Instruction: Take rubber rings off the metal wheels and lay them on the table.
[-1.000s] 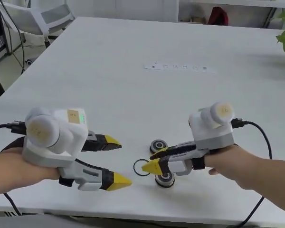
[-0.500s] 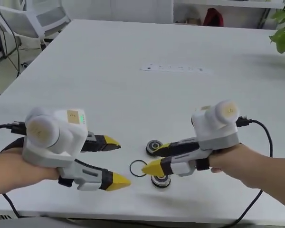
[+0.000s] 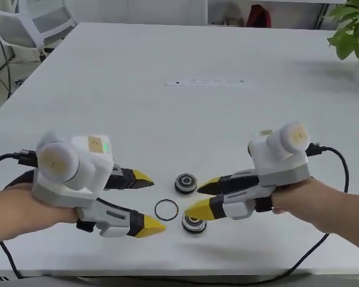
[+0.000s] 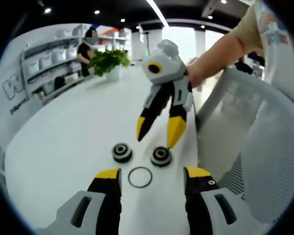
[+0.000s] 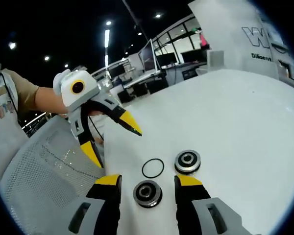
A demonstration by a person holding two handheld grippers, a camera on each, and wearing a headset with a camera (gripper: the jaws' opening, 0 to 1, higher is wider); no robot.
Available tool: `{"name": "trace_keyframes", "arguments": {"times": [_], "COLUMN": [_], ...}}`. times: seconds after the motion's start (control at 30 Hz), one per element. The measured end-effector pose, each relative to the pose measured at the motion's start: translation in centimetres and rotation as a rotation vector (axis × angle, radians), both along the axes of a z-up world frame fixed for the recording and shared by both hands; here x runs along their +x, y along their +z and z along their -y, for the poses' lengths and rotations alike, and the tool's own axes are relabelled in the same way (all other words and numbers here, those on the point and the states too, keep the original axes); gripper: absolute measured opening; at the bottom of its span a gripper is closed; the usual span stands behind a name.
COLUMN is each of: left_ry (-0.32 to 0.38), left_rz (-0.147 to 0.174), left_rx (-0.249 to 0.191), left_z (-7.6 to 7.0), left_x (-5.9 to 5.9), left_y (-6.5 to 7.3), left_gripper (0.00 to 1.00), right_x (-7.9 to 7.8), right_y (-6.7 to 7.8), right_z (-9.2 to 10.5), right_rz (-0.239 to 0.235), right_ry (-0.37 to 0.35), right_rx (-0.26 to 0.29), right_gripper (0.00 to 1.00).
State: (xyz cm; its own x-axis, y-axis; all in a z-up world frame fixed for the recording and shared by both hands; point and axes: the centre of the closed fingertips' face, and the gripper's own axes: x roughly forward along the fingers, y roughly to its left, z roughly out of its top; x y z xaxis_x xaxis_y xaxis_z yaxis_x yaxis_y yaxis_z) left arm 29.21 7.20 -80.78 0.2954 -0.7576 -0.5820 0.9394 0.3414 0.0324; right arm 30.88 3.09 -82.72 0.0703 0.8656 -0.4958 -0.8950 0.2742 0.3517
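My right gripper has drawn back, spread like the left gripper (both empty); I'd pinch the near wheel's stretchy ring edgewise.

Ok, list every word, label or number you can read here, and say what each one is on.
"W": big letter on the white wall in the right gripper view; it shows again on the wall in the left gripper view.
Small line under each "W": seems to start with "D", the rest is too blurred to read.
Marks on the strip on the table: too small to read.
Print on the shirt: blurred.
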Motion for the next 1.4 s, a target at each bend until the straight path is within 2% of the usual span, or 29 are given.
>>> {"name": "trace_keyframes", "arguments": {"times": [0.53, 0.63, 1.07, 1.4], "left_ry": [-0.04, -0.055, -0.073, -0.068], "left_rz": [-0.019, -0.022, -0.052, -0.074], "left_rx": [0.011, 0.024, 0.029, 0.026], "left_z": [2.2, 2.6, 3.5, 4.1], "left_x": [0.4, 0.3, 0.0, 0.3], "left_y": [-0.9, -1.2, -2.0, -2.5], "left_gripper": [0.5, 0.49, 0.44, 0.38], "right_x": [-0.8, -1.0, -1.7, -1.9], "right_y": [-1.0, -1.2, -2.7, -3.4], "right_z": [1.5, 1.7, 2.2, 2.1], "right_rz": [0.026, 0.042, 0.096, 0.122], "right_ry": [0.028, 0.042, 0.1, 0.129], "right_rx": [-0.009, -0.012, -0.043, -0.06], "right_gripper": [0.41, 0.39, 0.3, 0.23]}}
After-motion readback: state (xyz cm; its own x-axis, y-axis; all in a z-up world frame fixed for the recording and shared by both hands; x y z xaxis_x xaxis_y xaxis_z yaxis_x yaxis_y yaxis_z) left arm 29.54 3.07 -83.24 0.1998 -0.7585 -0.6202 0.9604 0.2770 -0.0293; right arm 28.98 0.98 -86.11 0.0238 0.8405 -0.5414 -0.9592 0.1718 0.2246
